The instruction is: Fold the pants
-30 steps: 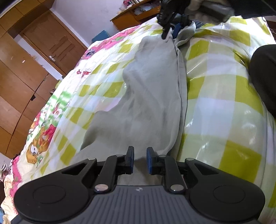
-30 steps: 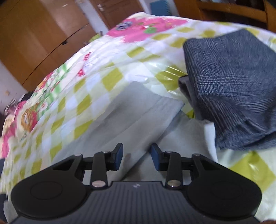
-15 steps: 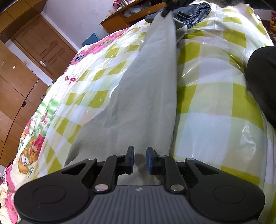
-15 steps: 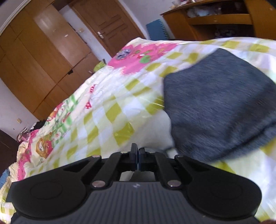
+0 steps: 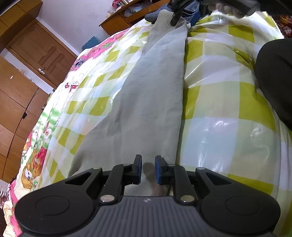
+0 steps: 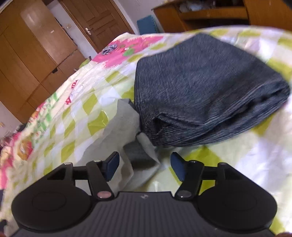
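Two grippers over grey pants (image 5: 146, 102) on checked bedcover (image 5: 219, 102), left jaws gripping pants, right jaws opening, pants between.

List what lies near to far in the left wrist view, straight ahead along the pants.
Left hand-held gripper → light grey pants stretched over the checked bedcover → right hand-held gripper, jaws opening at their far end → wooden shelf.

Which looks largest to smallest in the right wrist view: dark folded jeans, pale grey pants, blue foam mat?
1. dark folded jeans
2. pale grey pants, partly hidden by the gripper
3. blue foam mat, far off, so true size unsure
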